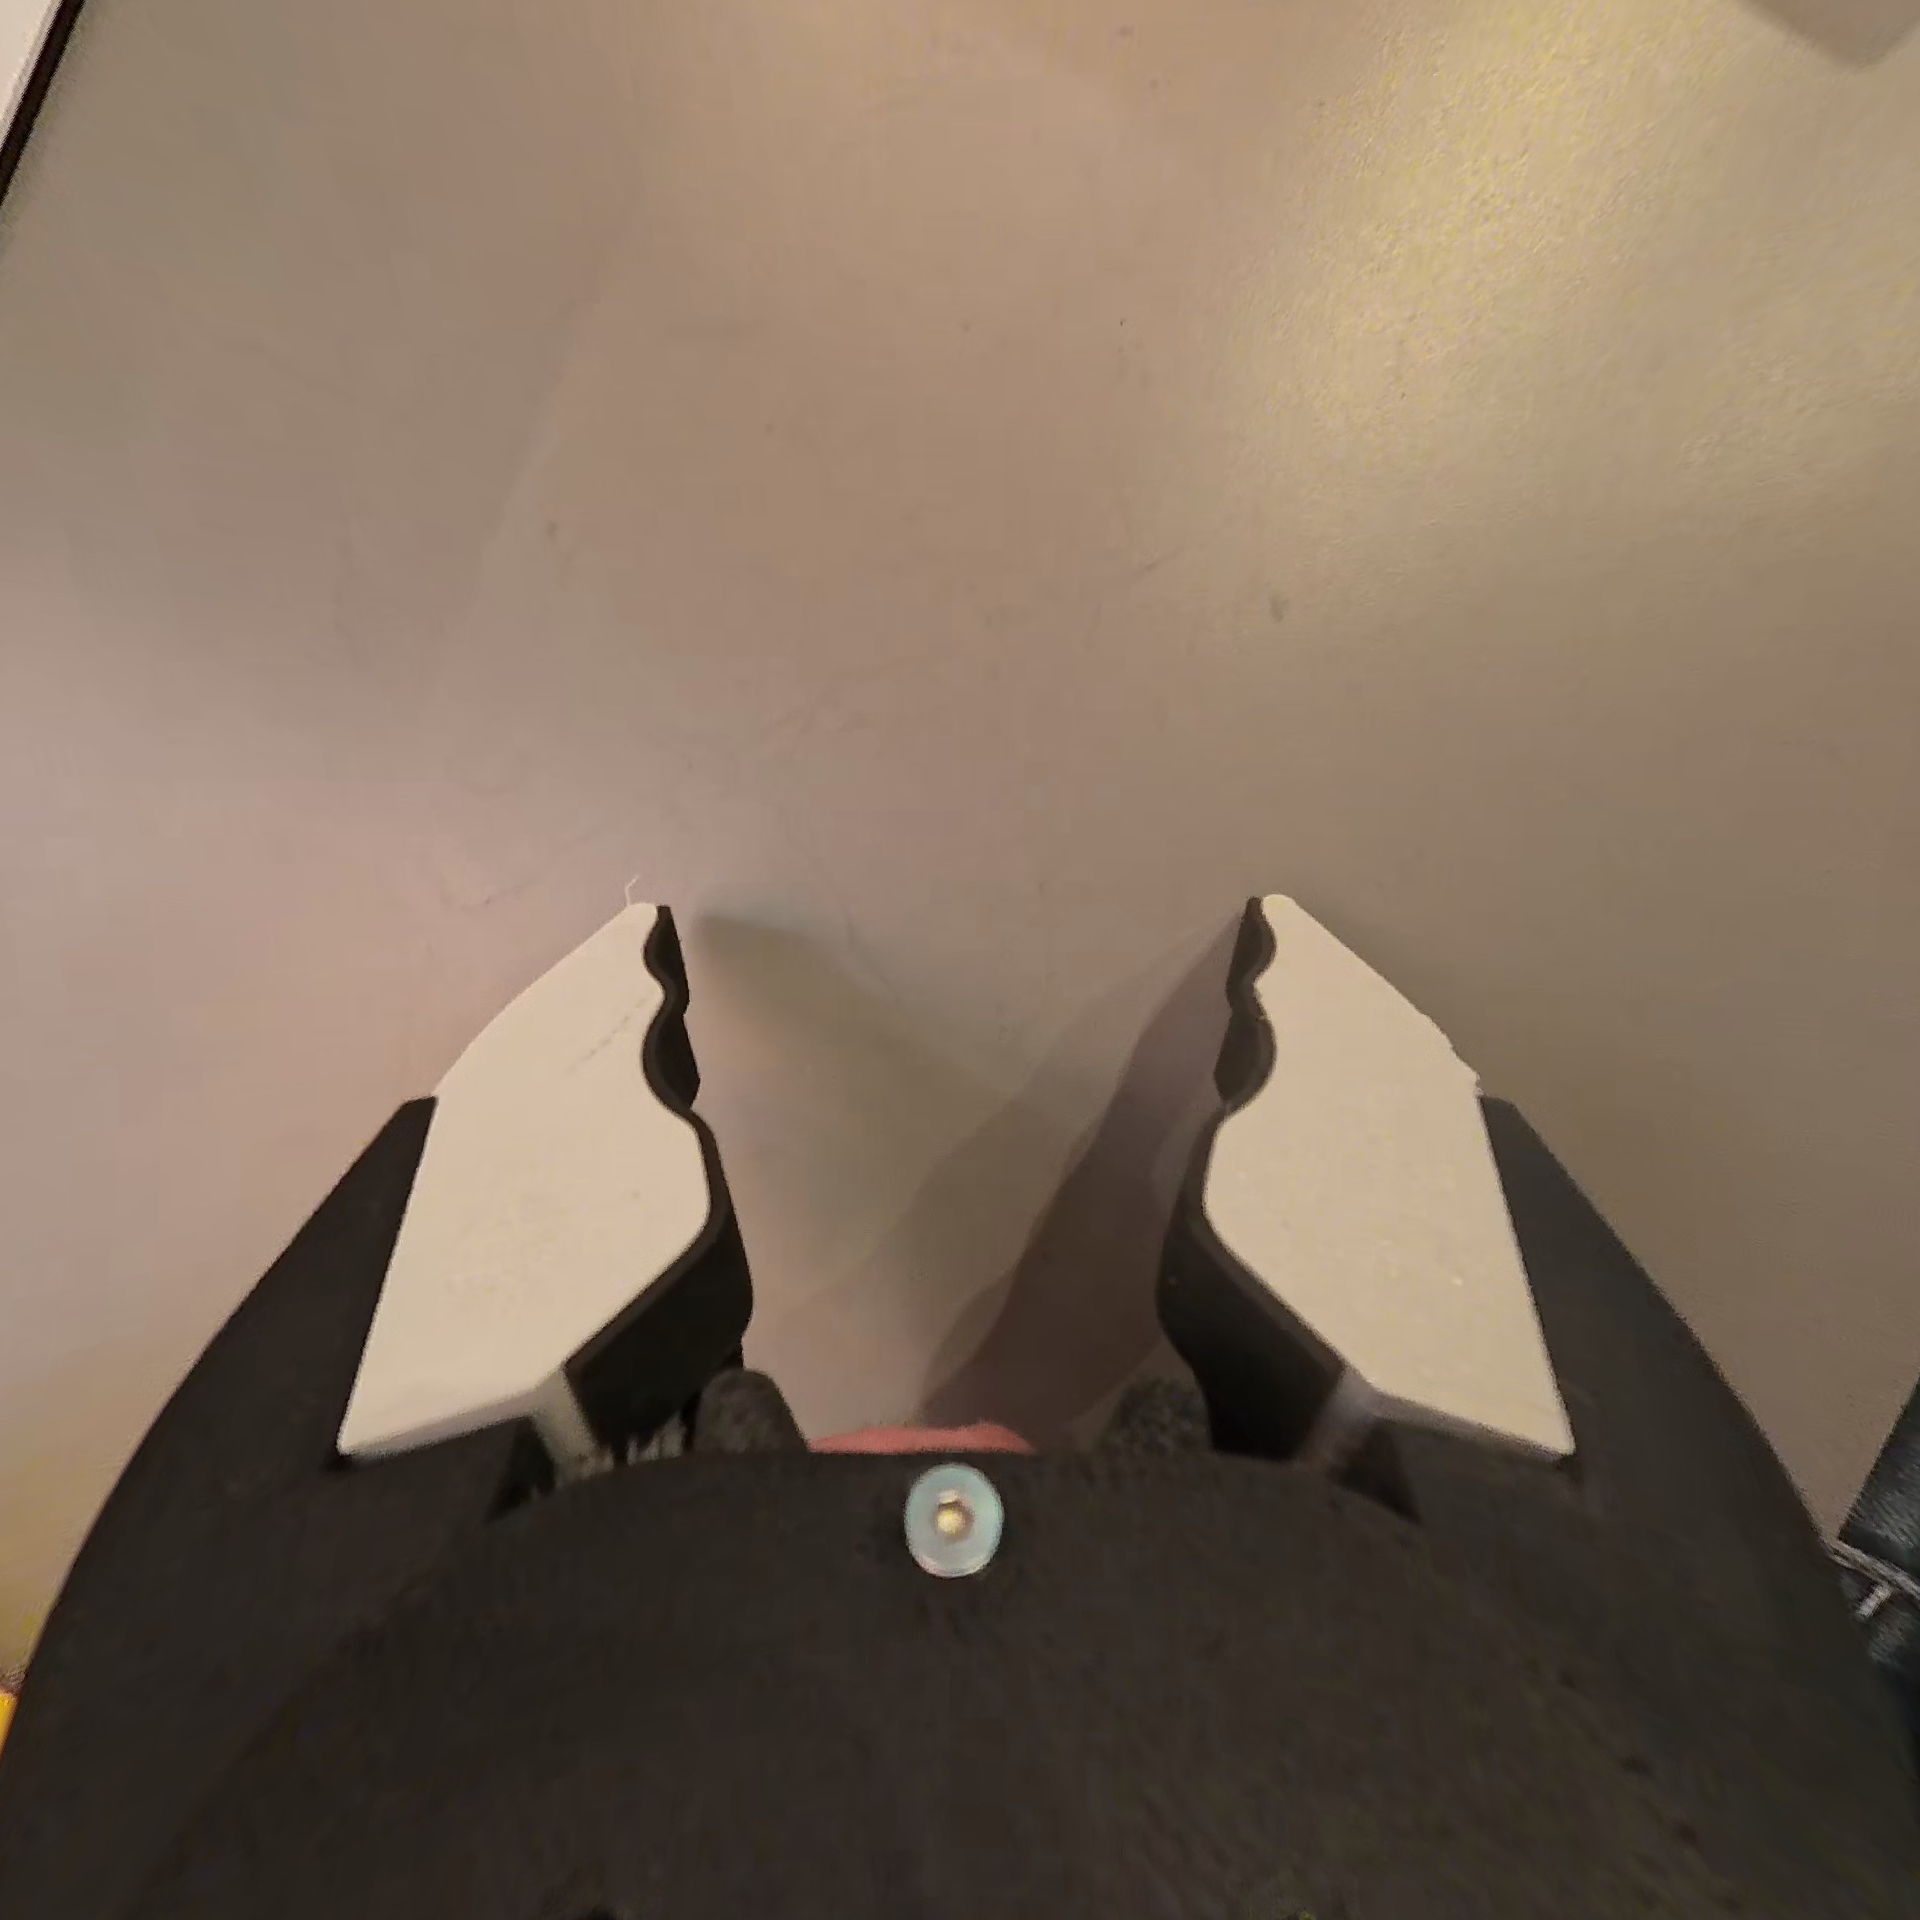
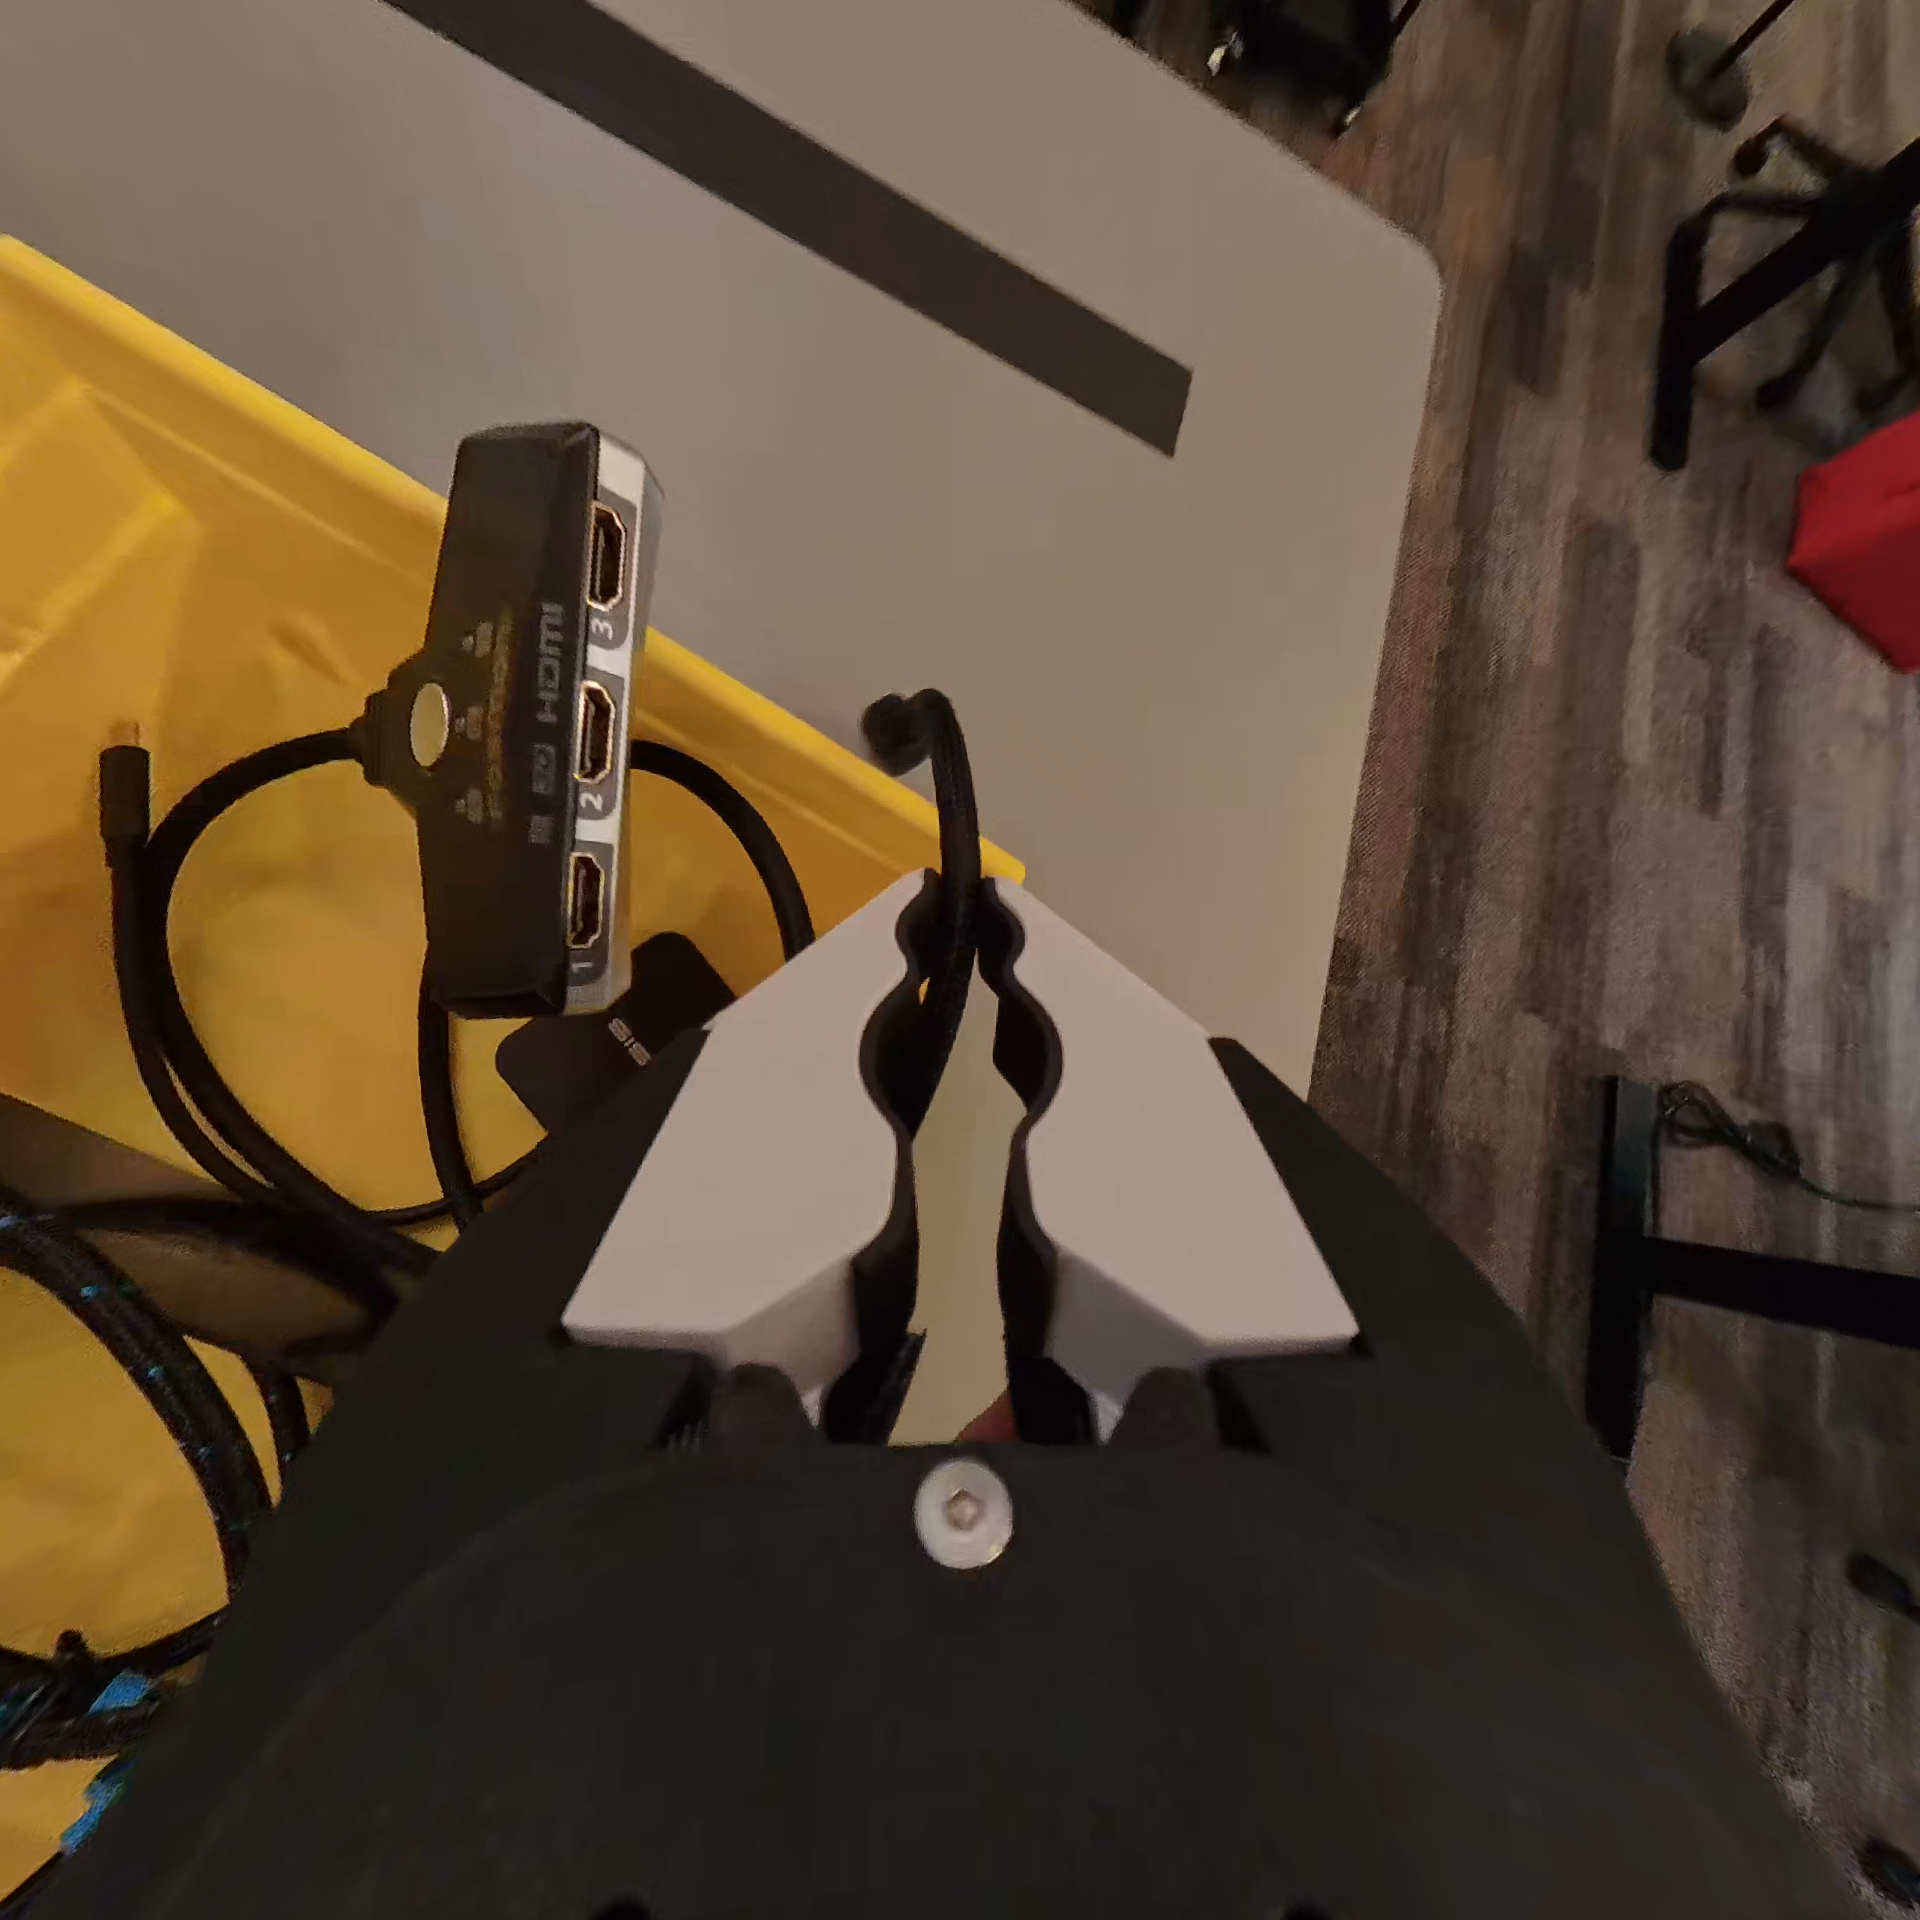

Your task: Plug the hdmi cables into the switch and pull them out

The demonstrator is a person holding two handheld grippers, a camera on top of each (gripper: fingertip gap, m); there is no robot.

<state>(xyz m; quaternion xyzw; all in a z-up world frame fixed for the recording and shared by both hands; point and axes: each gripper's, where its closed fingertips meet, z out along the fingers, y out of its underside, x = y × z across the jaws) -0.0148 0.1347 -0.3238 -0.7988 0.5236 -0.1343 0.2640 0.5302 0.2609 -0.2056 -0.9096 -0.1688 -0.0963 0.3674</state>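
We log the left gripper [image 1: 956,914] as white fingers with black inner pads on a black body, over a plain grey-beige table [image 1: 935,416]. The right gripper [image 2: 956,883] shows the same colours. A black braided cable [image 2: 958,810] sits between its fingers. To its left: a black switch [image 2: 509,717] with a silver face and gold ports, over a yellow bin [image 2: 208,540]. To its right: grey-brown wood-grain floor [image 2: 1610,727].

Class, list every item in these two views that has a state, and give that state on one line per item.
left gripper: jaws open, empty, over bare table.
right gripper: jaws shut on black braided cable.
HDMI switch: all three ports empty, resting on the yellow bin.
Switch's own lead: looped, its plug end free.
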